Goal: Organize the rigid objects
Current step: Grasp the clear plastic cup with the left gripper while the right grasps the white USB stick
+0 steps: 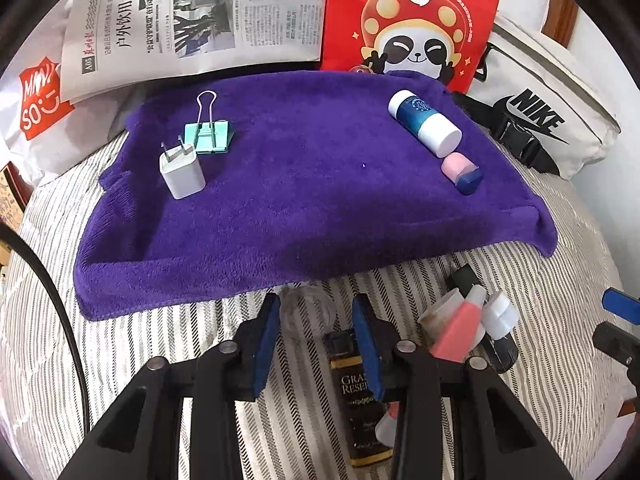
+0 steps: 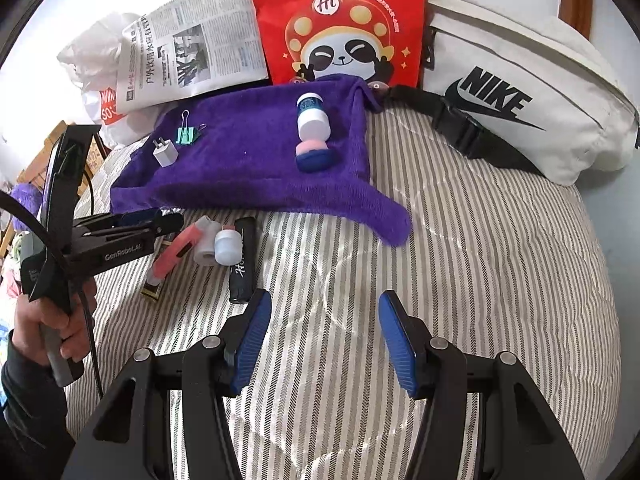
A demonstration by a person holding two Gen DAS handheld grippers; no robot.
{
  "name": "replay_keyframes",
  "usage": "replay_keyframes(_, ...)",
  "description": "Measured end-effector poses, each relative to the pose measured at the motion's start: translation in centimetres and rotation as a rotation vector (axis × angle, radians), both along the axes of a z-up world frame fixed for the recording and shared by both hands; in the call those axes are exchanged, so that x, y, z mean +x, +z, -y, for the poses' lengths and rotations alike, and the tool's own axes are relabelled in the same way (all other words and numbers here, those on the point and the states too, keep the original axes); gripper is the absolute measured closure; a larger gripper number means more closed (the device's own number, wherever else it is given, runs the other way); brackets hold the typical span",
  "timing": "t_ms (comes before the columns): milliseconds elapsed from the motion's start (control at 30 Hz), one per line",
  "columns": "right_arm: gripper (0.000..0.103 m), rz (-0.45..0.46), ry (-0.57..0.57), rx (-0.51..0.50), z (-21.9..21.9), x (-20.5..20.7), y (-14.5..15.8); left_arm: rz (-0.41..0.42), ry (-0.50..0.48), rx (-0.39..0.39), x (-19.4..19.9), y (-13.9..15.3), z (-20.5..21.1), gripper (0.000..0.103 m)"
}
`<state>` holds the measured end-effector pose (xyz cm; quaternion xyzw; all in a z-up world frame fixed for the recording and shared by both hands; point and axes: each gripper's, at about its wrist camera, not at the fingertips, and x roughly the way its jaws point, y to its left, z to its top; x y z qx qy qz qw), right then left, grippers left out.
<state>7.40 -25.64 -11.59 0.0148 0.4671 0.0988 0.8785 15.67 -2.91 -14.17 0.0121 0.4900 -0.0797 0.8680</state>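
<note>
A purple towel (image 1: 304, 216) on the striped bed carries a white plug charger (image 1: 182, 172), a teal binder clip (image 1: 208, 136), a blue-and-white bottle (image 1: 424, 122) and a small pink-and-blue piece (image 1: 462, 174). In front of it lie a pink tube (image 1: 456, 336), white caps (image 1: 498, 314), a black tube (image 2: 244, 260) and a dark labelled bottle (image 1: 360, 396). My left gripper (image 1: 316, 336) hovers at the towel's near edge with its jaws narrowly apart; the dark bottle lies under its right finger, untouched. My right gripper (image 2: 324, 336) is open over bare bedding.
A newspaper (image 1: 192, 12), a red panda bag (image 1: 412, 16), a white Nike bag (image 2: 520, 96) and a Miniso bag (image 1: 36, 104) line the far side. A black cable (image 1: 52, 292) runs at the left. A hand (image 2: 44, 332) holds the left gripper's handle.
</note>
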Motion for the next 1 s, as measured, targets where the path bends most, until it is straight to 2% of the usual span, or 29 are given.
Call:
replay_keyframes(33, 0.047, -0.004, 0.004, -0.003, -0.2, 0.0, -0.2, 0.003, 0.006, 0.006, 0.0, -0.1, 0.0, 0.077)
replay_keyframes(233, 0.047, -0.015, 0.037, -0.010, -1.7, 0.3, -1.0, 0.037, 0.029, -0.007, -1.1, 0.6, -1.8, 0.077)
replay_keyframes(400, 0.047, -0.013, 0.084, 0.005, -3.9, 0.8, -1.4, 0.041, 0.072, 0.013, -2.6, 0.9, -5.2, 0.077)
replay_keyframes(567, 0.047, 0.002, 0.121, 0.036, -5.8, 1.5, -1.5, 0.025, 0.136, -0.008, -3.6, 0.0, -8.5, 0.077)
replay_keyframes(700, 0.047, 0.010, 0.142, 0.055, -6.8, 2.3, -1.5, 0.038, 0.139, -0.038, -4.1, -0.4, -9.1, 0.077)
replay_keyframes(800, 0.047, 0.022, 0.164, 0.002, -7.8, 3.1, -1.9, 0.042, 0.138, -0.051, -3.9, -0.7, -9.1, 0.077)
replay_keyframes(1000, 0.055, 0.011, 0.195, 0.002, -8.2, 4.5, -3.2, 0.069, 0.120, -0.025, -4.3, -0.8, -8.8, 0.077)
